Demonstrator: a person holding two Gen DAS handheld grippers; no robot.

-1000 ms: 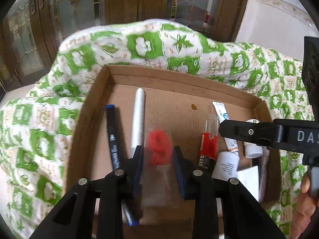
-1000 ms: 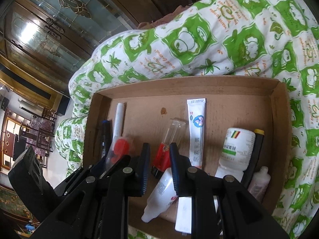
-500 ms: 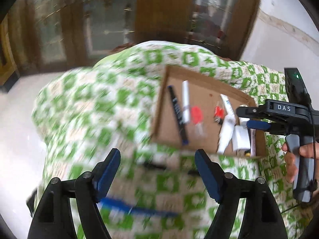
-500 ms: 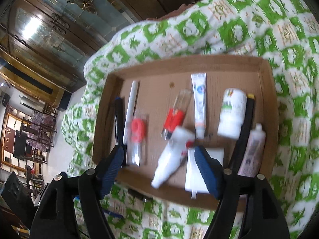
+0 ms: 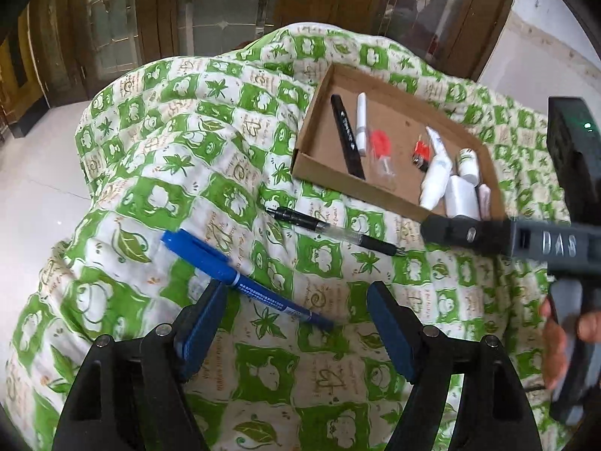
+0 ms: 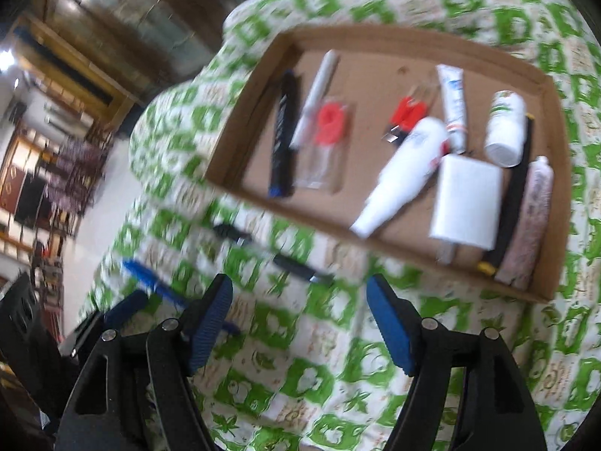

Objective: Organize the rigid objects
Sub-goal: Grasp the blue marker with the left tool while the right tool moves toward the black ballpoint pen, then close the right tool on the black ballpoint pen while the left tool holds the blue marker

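A shallow cardboard tray (image 5: pixel 311 173) (image 6: pixel 285 37) lies on a green-and-white quilt. It holds a black marker (image 5: pixel 347 137), a white pen (image 5: pixel 361 124), a clear bag with a red piece (image 6: pixel 326 139), a red-capped tube (image 6: pixel 407 111), a white squeeze bottle (image 6: pixel 402 173), a white bottle (image 6: pixel 505 127) and tubes. A blue pen (image 5: pixel 240 280) and a black gel pen (image 5: pixel 334 230) lie on the quilt before the tray. My left gripper (image 5: pixel 296 323) is open, empty, just above the blue pen. My right gripper (image 6: pixel 298 315) is open, empty, near the black pen (image 6: pixel 296 267).
Dark wooden cabinets with glass doors (image 5: pixel 210 3) stand behind the quilt-covered mound. White tiled floor (image 5: pixel 33 173) lies to the left. The quilt (image 5: pixel 157 158) slopes down at its left edge. A hand holds the right gripper's handle (image 5: pixel 571 323).
Both grippers opened and pulled back from the tray. The left gripper left the red-piece bag in the tray and now hovers over the blue pen. The right view is blurred by motion.
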